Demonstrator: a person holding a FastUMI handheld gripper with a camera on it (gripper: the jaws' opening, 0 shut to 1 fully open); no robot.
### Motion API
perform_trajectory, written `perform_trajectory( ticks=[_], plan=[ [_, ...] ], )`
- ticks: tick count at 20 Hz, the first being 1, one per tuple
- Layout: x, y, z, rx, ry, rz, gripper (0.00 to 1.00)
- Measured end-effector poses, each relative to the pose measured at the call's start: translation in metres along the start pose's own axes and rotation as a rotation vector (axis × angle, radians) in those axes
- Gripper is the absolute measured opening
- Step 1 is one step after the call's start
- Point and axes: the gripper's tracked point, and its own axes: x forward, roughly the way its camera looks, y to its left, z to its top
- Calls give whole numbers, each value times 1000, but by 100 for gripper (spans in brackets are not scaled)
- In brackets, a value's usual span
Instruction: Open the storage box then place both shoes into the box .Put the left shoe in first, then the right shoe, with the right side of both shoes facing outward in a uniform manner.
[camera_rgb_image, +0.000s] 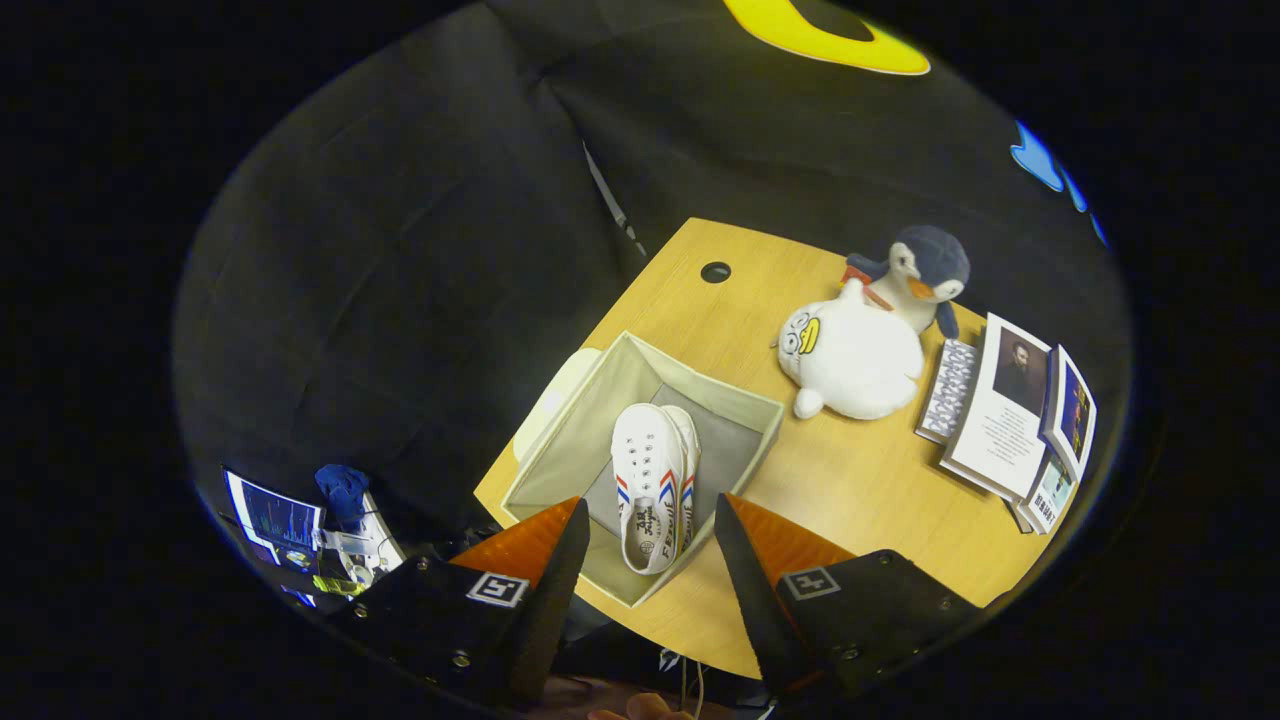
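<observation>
Hovering above the light wooden counter, the tongs stand spread apart and empty, with the open beige fabric storage box showing between and just beyond their tips. Two white canvas shoes with red and blue side stripes lie pressed together inside that box. At two o'clock from the box sit a white plush duck, a navy plush penguin and a stack of books.
</observation>
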Motion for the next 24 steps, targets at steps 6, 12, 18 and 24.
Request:
perform_trajectory(
  ticks=[6, 12, 18, 24],
  plan=[
    [-91, -39, -22, 115, -173, -33, 77],
    [-187, -111, -45, 191, -427, -213, 95],
    [-290, -170, -66, 158, -870, -498, 98],
    [-343, -162, -91, 51, -1112, -616, 98]
  ],
)
